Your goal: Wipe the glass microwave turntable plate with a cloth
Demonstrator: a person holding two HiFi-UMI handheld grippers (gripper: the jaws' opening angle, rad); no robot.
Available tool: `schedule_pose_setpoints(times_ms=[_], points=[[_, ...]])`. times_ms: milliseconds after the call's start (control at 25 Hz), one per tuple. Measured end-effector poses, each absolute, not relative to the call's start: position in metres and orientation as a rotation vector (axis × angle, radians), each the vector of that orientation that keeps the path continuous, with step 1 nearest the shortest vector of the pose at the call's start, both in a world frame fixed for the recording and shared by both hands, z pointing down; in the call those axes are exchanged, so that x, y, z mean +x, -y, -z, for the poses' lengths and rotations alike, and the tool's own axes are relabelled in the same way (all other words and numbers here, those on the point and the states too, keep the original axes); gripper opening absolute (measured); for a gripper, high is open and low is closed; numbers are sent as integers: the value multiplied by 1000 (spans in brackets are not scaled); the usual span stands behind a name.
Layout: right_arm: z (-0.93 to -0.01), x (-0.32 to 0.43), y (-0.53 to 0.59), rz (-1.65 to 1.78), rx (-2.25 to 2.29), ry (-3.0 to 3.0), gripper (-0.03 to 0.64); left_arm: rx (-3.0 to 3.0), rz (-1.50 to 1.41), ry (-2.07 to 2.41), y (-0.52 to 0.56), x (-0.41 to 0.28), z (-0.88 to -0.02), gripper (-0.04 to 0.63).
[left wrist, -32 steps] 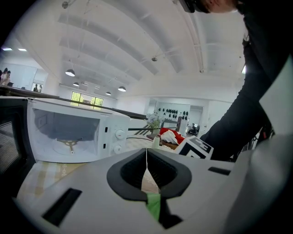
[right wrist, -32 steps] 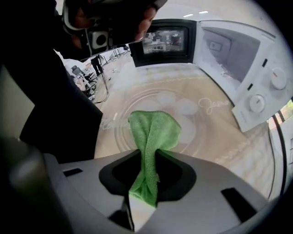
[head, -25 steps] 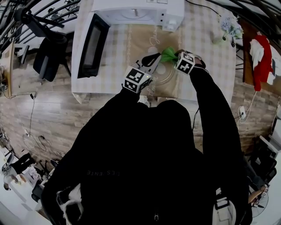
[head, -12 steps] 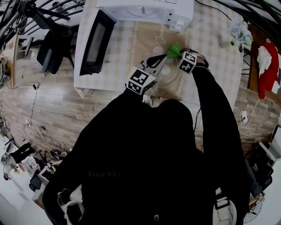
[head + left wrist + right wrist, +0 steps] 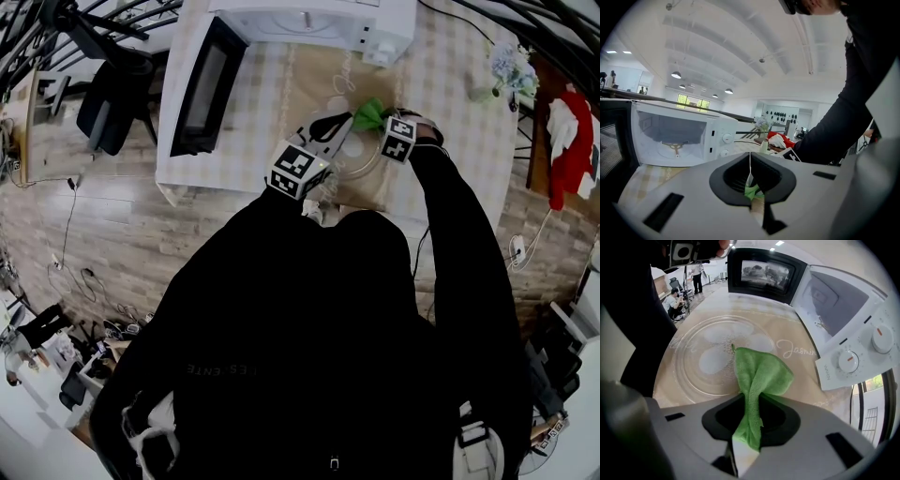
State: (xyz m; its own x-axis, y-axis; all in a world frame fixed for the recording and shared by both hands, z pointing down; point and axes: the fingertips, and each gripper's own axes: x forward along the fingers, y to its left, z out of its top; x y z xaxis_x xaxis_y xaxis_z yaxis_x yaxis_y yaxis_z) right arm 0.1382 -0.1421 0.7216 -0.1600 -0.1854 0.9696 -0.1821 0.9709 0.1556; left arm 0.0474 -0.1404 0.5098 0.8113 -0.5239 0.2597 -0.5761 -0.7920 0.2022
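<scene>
The glass turntable plate (image 5: pixel 354 161) lies over a beige mat, between my two grippers. My left gripper (image 5: pixel 330 125) is shut on the plate's rim, which shows edge-on as a thin line between the jaws in the left gripper view (image 5: pixel 750 165). My right gripper (image 5: pixel 382 122) is shut on a green cloth (image 5: pixel 369 113). In the right gripper view the green cloth (image 5: pixel 761 373) fans out of the right gripper (image 5: pixel 749 427) and rests against the near right part of the plate (image 5: pixel 708 357).
The white microwave (image 5: pixel 309 19) stands at the table's back with its door (image 5: pixel 202 89) swung open to the left; its control knobs (image 5: pixel 848 362) are close on the right. A small flower vase (image 5: pixel 506 66) and a red garment (image 5: pixel 572 131) are far right. The table's front edge runs just below the grippers.
The right gripper has slid the green cloth a little toward me over the plate. The left gripper has kept its hold on the rim, nearly still.
</scene>
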Motion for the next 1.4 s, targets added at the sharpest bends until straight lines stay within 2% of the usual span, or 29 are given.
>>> schedule_pose_setpoints(times_ms=[1400], points=[[-721, 91, -22, -68, 18, 1782, 100, 2773, -250, 767, 99, 33, -501, 21]])
